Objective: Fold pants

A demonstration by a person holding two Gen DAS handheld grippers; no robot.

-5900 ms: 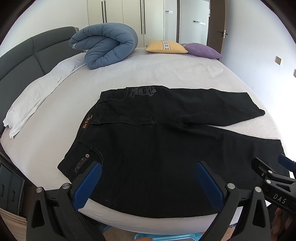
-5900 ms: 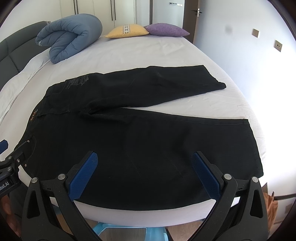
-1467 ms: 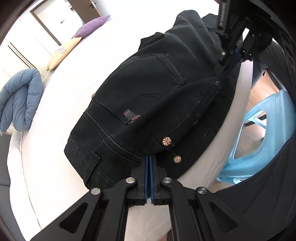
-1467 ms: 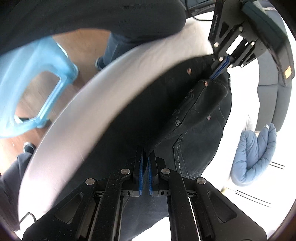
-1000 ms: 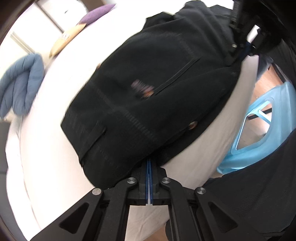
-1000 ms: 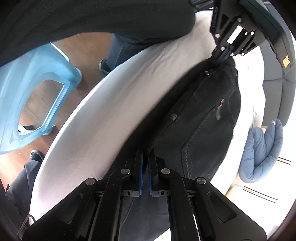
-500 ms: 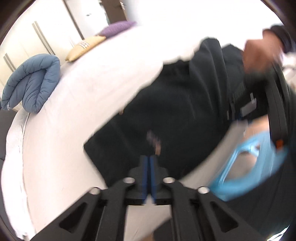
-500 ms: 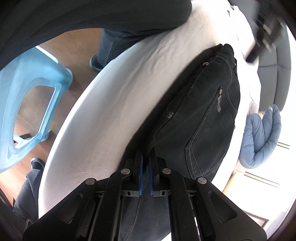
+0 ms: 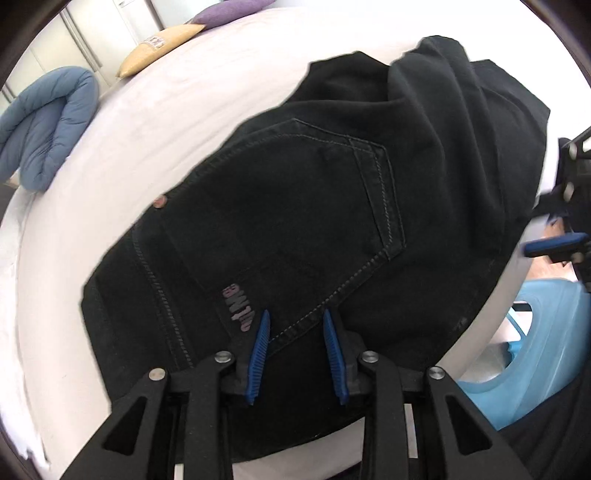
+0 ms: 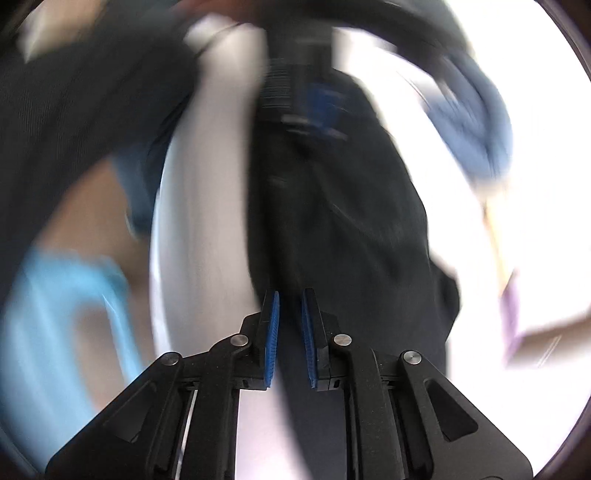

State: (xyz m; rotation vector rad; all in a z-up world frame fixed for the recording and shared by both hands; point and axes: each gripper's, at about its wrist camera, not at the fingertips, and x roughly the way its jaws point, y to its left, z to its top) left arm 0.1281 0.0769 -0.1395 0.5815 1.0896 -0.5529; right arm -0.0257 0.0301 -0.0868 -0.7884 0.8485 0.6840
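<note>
The black pants (image 9: 314, 206) lie folded lengthwise on the white bed (image 9: 155, 122), back pocket up, waist end near the bed's edge. My left gripper (image 9: 295, 317) is open just above the pocket's lower seam, holding nothing. My right gripper (image 10: 290, 299) is open a little, over the pants (image 10: 332, 206) near the bed's edge; that view is blurred by motion. The right gripper also shows in the left wrist view (image 9: 561, 243) at the right edge, and the left gripper in the right wrist view (image 10: 310, 99) at the top.
A rolled blue duvet (image 9: 44, 125) lies at the far left of the bed, with a yellow pillow (image 9: 162, 44) and a purple pillow (image 9: 229, 11) at the far side. A light blue plastic stool (image 9: 535, 350) stands on the floor beside the bed edge.
Both grippers have let go of the pants and opened. The pants now rest flat on the bed. The right gripper is swinging fast, blurring its view.
</note>
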